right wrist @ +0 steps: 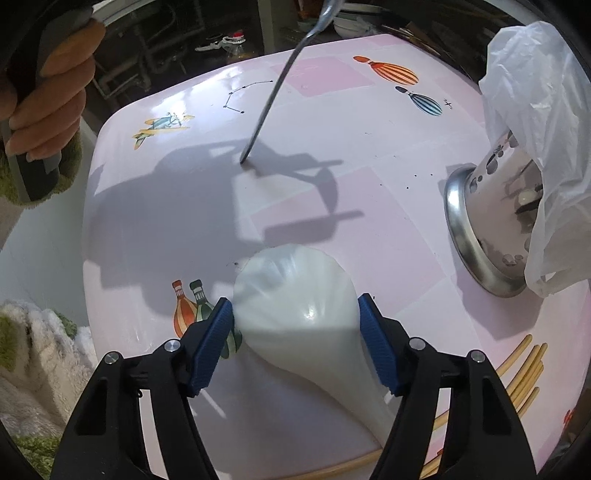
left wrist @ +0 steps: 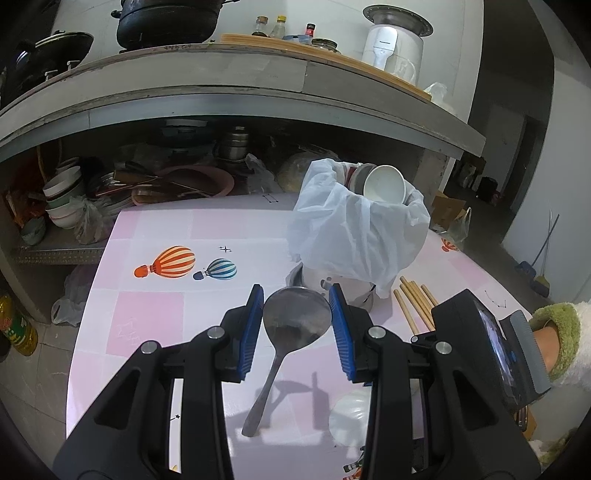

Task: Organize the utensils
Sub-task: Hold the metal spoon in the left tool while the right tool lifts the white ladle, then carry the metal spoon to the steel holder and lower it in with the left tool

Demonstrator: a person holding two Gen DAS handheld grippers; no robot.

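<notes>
Left gripper [left wrist: 297, 314]: we see its blue pads closed against the two edges of a metal spoon [left wrist: 295, 317] bowl, narrow gap, spoon lifted with the handle slanting down; in the right wrist view the handle tip seems to meet the table [right wrist: 369, 206], though contact there is not certain. Right gripper [right wrist: 295, 325]: jaws wide, straddling a white rice paddle [right wrist: 295, 295] lying flat on the table. The left pad looks to be at the paddle's edge, the right pad just beside the other edge; we can't tell whether they press, and the paddle is not lifted. Right of the paddle, a bundle of wooden chopsticks [right wrist: 524, 365] lies on the table, near the edge. In the left wrist view we also catch the right gripper body and the hand [left wrist: 550, 343] holding it in a fuzzy green-and-white sleeve [left wrist: 569, 325]. Further out stands a perforated steel utensil holder [right wrist: 491, 221] with a wide base ring, upright on the table, a white plastic bag [left wrist: 354, 229] draped over its top. A white bowl [left wrist: 384, 184] sits tilted at the bag's mouth. The tablecloth is pink with hot-air balloon prints [left wrist: 173, 262]. Behind the table is a low shelf [left wrist: 59, 251] crowded with stacked bowls and plates; above it a counter [left wrist: 236, 77] with a black pot [left wrist: 166, 22], bottles and a white appliance [left wrist: 395, 40].
</notes>
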